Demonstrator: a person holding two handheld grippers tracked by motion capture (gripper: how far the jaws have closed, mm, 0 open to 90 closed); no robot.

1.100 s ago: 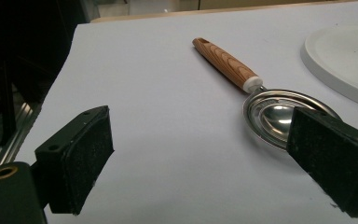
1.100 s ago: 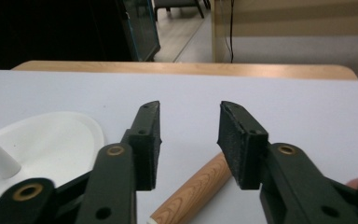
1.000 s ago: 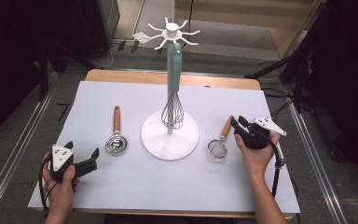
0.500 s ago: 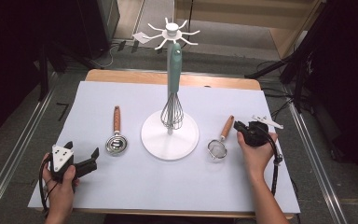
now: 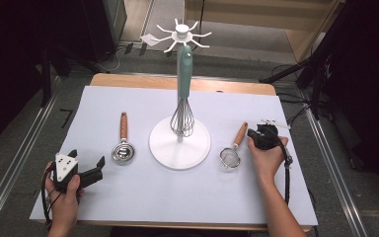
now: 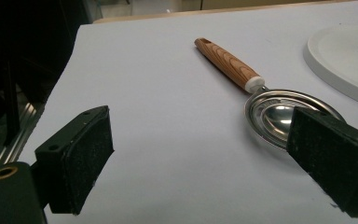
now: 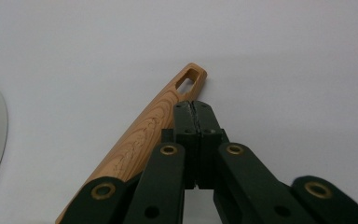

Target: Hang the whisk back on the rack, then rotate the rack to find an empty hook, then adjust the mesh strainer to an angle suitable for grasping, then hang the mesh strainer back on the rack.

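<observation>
A small strainer [image 5: 230, 157] with a wooden handle [image 7: 154, 121] lies right of the white stand's base [image 5: 158, 148]. My right gripper [image 5: 253, 134] points down at the far end of that handle. Its jaws have just been closing and now meet with nothing between them, right beside the handle's hanging hole [image 7: 187, 79]. A metal scoop [image 5: 123, 151] with a wooden handle lies left of the stand. My left gripper [image 5: 96, 170] rests at the front left, open, and its view shows the scoop [image 6: 279, 114] just beyond the gripper [image 6: 205, 158].
The tall stand has a teal post [image 5: 183, 74] with white hooks on top, and a wire whisk [image 5: 182, 118] hangs from it over the base. A pale mat [image 5: 187, 207] covers the table. Cables trail from both grippers toward the front edge.
My right gripper has dipped toward the strainer's handle and tipped downward, and its jaws have come together. The left hand and gripper have stayed put.
</observation>
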